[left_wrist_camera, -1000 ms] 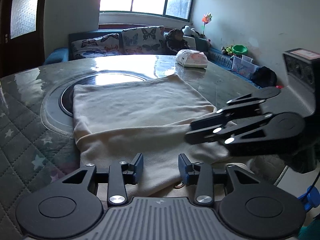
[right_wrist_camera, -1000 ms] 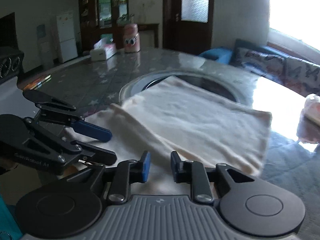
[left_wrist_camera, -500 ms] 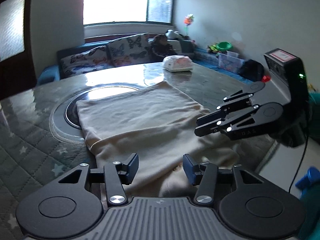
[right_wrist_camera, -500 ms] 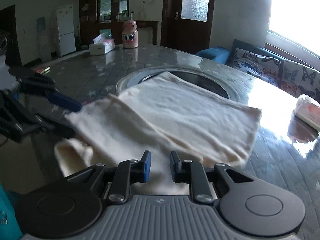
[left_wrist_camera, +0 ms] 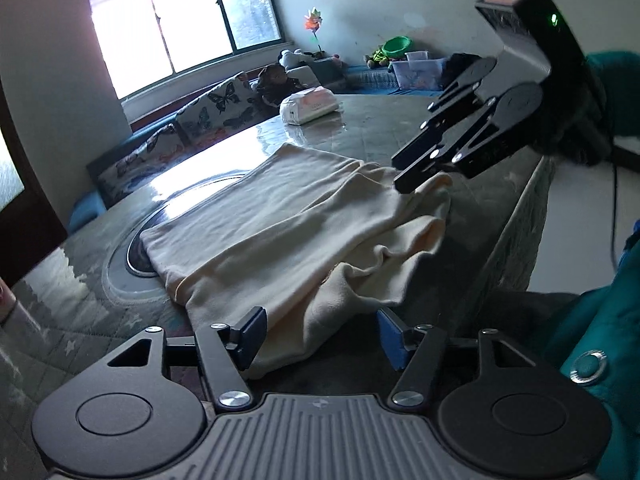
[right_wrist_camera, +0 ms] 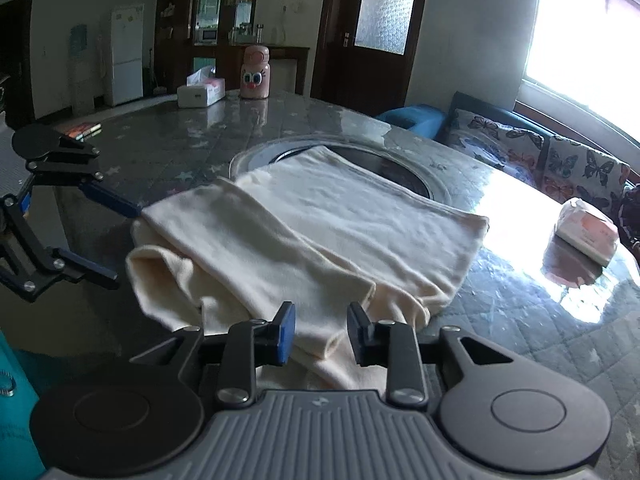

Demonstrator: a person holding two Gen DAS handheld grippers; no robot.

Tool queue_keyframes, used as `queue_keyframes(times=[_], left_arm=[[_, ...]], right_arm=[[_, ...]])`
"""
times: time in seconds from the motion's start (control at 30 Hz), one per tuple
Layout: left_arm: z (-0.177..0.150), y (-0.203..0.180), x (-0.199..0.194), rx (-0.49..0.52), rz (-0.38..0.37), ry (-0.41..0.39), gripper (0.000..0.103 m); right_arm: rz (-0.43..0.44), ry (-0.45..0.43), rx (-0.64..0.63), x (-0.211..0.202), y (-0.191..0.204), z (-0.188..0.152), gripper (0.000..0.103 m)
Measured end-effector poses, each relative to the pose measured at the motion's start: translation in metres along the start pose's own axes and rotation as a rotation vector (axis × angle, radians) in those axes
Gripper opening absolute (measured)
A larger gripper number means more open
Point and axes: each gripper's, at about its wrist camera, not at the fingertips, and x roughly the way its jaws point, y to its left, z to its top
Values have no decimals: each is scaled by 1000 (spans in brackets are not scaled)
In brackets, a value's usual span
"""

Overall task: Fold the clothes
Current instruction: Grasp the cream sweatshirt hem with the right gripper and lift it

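A cream garment [left_wrist_camera: 288,220] lies folded on the round table, its near end bunched and hanging over the table edge; it also shows in the right wrist view [right_wrist_camera: 320,232]. My left gripper [left_wrist_camera: 320,334] is open, its jaws either side of the hanging left end. My right gripper [right_wrist_camera: 320,332] is open over the hanging right end. Each gripper shows in the other's view: the right gripper [left_wrist_camera: 404,174] above the garment's far corner, the left gripper [right_wrist_camera: 120,244] at the garment's left corner. Neither holds cloth.
The table [right_wrist_camera: 168,152] has a quilted grey cover and a round glass centre [right_wrist_camera: 384,168]. A tissue pack [left_wrist_camera: 308,105] lies at its far side. A tissue box [right_wrist_camera: 200,94] and pink bottle [right_wrist_camera: 254,73] stand at the far edge. A sofa [left_wrist_camera: 180,136] lies beyond.
Both grippers have opened wider and drawn back towards the table edge. The garment's near end has slid over the edge and bunched up. The left view has tilted.
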Motion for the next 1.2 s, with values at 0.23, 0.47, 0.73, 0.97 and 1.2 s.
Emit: queue_keyframes(times=[0.23,0.47,0.73,0.97,1.2], left_arm=[[-2,-4,10,12,32,-27,33],[12,6,9,-34,38,-69,9],[27,30,20,-145,2,-63,9],[24,35,22,-159,-6,-49,15],[7,25,10,-60,52,-45,46]], right_arm=[[-8,39,-74,-13,9,-14,39],[22,38,-202,-17,26,-23,53],[54,-11,-244,7,34,-17,53],[90,-5,-184,26,28,-5,17],[136,9,-44,27,9,11,12]])
